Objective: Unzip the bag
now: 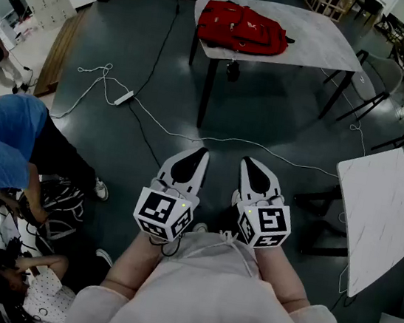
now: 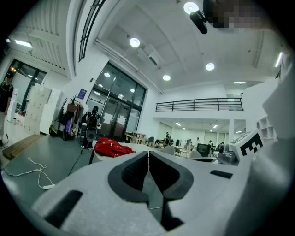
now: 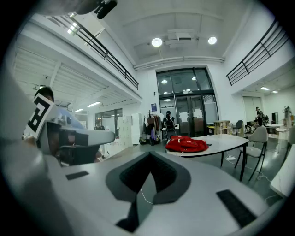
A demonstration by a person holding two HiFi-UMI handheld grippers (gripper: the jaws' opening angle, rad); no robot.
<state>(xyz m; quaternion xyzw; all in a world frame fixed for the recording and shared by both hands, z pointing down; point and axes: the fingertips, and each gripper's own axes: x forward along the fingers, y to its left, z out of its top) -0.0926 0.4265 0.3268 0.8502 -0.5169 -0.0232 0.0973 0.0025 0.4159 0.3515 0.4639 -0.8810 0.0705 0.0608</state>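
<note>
1. The left gripper [image 2: 148,155] is clenched: its jaw tips meet in a thin line with nothing between them.
2. The right gripper [image 3: 149,156] is likewise pressed together at the tips and grasps nothing.
3. In the head view both grippers are held side by side just in front of the person's torso, pointing forward. They are well apart from the bag [image 1: 242,27].
4. The red bag lies flat on a pale table [image 1: 319,41], near its left end. Nothing of its contents shows, and I cannot tell from here how far its zip is drawn.
5. The marker cubes [image 1: 164,216] carry black-and-white square patterns. A light mark on the bag is too small to read.
6. Only the head view shows the dark floor, with a white cable [image 1: 94,78] and power strip [image 1: 124,97] on it. It also shows a person in a blue top [image 1: 2,142] bending at the left.
7. Only the gripper views show the room's height: glass doors [image 3: 184,115] behind the bag, round ceiling lights [image 2: 134,42] and a balcony railing [image 2: 198,105].
</note>
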